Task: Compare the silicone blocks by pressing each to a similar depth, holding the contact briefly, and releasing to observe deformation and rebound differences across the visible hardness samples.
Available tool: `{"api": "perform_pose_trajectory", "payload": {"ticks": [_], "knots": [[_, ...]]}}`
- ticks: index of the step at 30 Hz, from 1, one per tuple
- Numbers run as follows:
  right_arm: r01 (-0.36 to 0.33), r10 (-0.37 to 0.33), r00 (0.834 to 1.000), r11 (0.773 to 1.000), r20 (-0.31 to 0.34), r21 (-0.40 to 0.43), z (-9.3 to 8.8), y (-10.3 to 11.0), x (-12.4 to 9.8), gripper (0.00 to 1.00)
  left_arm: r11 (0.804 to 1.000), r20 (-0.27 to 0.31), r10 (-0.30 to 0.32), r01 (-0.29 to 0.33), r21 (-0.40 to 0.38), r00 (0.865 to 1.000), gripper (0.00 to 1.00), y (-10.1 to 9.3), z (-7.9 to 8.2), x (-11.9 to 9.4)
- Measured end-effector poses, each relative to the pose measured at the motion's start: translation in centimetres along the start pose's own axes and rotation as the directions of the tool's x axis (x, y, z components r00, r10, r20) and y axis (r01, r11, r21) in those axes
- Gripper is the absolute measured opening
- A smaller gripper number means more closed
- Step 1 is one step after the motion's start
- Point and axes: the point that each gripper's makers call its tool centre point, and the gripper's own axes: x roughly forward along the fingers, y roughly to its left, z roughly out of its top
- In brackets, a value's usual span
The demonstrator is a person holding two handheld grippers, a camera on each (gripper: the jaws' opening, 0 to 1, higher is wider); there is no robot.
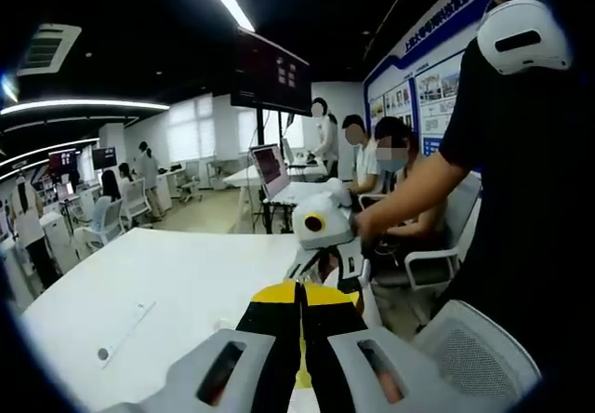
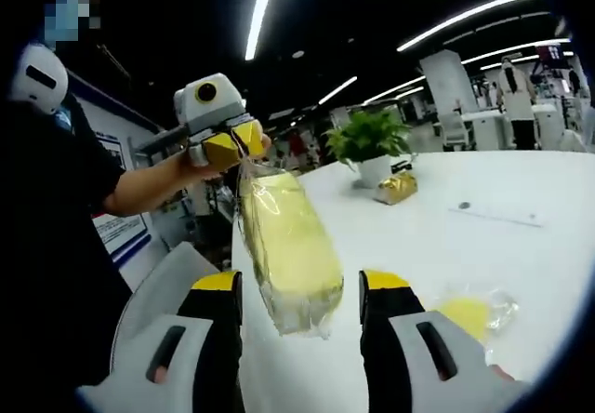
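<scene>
Left gripper [image 2: 231, 149] clamped on top edge of clear bag [image 2: 284, 246], bag hanging above white table [image 2: 521, 255]. Yellow block [image 2: 290, 250] inside bag, sitting between open jaws of right gripper [image 2: 299, 297], not touched. Second bagged yellow block [image 2: 474, 315] lying on table beside right jaw. Potted plant [image 2: 369, 143] and gold pouch [image 2: 398, 187] further back. Wall poster text [image 1: 429, 78] unreadable.

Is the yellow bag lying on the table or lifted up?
Lifted. The bag hangs in the air above the table, its top pinched by the left gripper.
</scene>
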Motion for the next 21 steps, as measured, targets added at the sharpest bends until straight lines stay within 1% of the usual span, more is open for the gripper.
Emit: {"api": "perform_pose_trajectory", "payload": {"ticks": [4, 7, 9, 11, 13, 15, 17, 19, 21], "knots": [[-0.021, 0.02, 0.999, 0.999, 0.026, 0.032, 0.2, 0.2, 0.4, 0.45, 1.0, 0.025, 0.003, -0.003, -0.012, 1.0, 0.0, -0.1, 0.4, -0.2], [-0.032, 0.029, 0.998, 0.998, 0.05, 0.053, 0.4, 0.3, 0.6, 0.45, 1.0, 0.025, 0.002, -0.001, -0.014, 1.0, 0.0, -0.3, 0.3, -0.2], [-0.039, 0.036, 0.998, 0.998, 0.049, 0.053, 0.3, 0.5, 0.8, 0.45, 1.0, 0.022, -0.004, 0.004, -0.021, 1.0, 0.0, -0.5, 0.1, -0.3], [-0.049, 0.048, 0.998, 0.998, 0.032, 0.036, 0.0, 0.8, 1.1, 0.44, 1.0, 0.003, -0.012, 0.012, -0.026, 1.0, 0.0, -0.6, -0.3, -0.4], [-0.051, 0.051, 0.999, 0.998, 0.006, 0.02, -0.5, 1.0, 1.2, 0.43, 0.999, -0.035, -0.034, 0.033, -0.026, 0.999, 0.0, -1.0, -1.0, -0.4], [-0.05, 0.05, 0.998, 0.999, -0.038, -0.006, -1.3, 1.0, 1.4, 0.4, 0.999, -0.069, -0.051, 0.05, -0.019, 0.996, 0.0, -1.3, -1.5, -0.2], [-0.052, 0.052, 0.997, 0.999, -0.048, -0.006, -1.7, 1.1, 1.6, 0.39, 0.998, -0.081, -0.059, 0.058, -0.012, 0.995, 0.0, -1.4, -1.6, -0.1], [-0.066, 0.066, 0.996, 0.998, -0.061, -0.003, -2.0, 1.4, 1.7, 0.34, 0.998, -0.09, -0.064, 0.063, -0.014, 0.994, 0.0, -1.6, -1.8, 0.0], [-0.067, 0.066, 0.995, 0.998, -0.074, -0.005, -2.4, 1.6, 2.0, 0.33, 0.998, -0.093, -0.068, 0.067, -0.011, 0.993, 0.0, -1.7, -1.9, 0.1]]}}
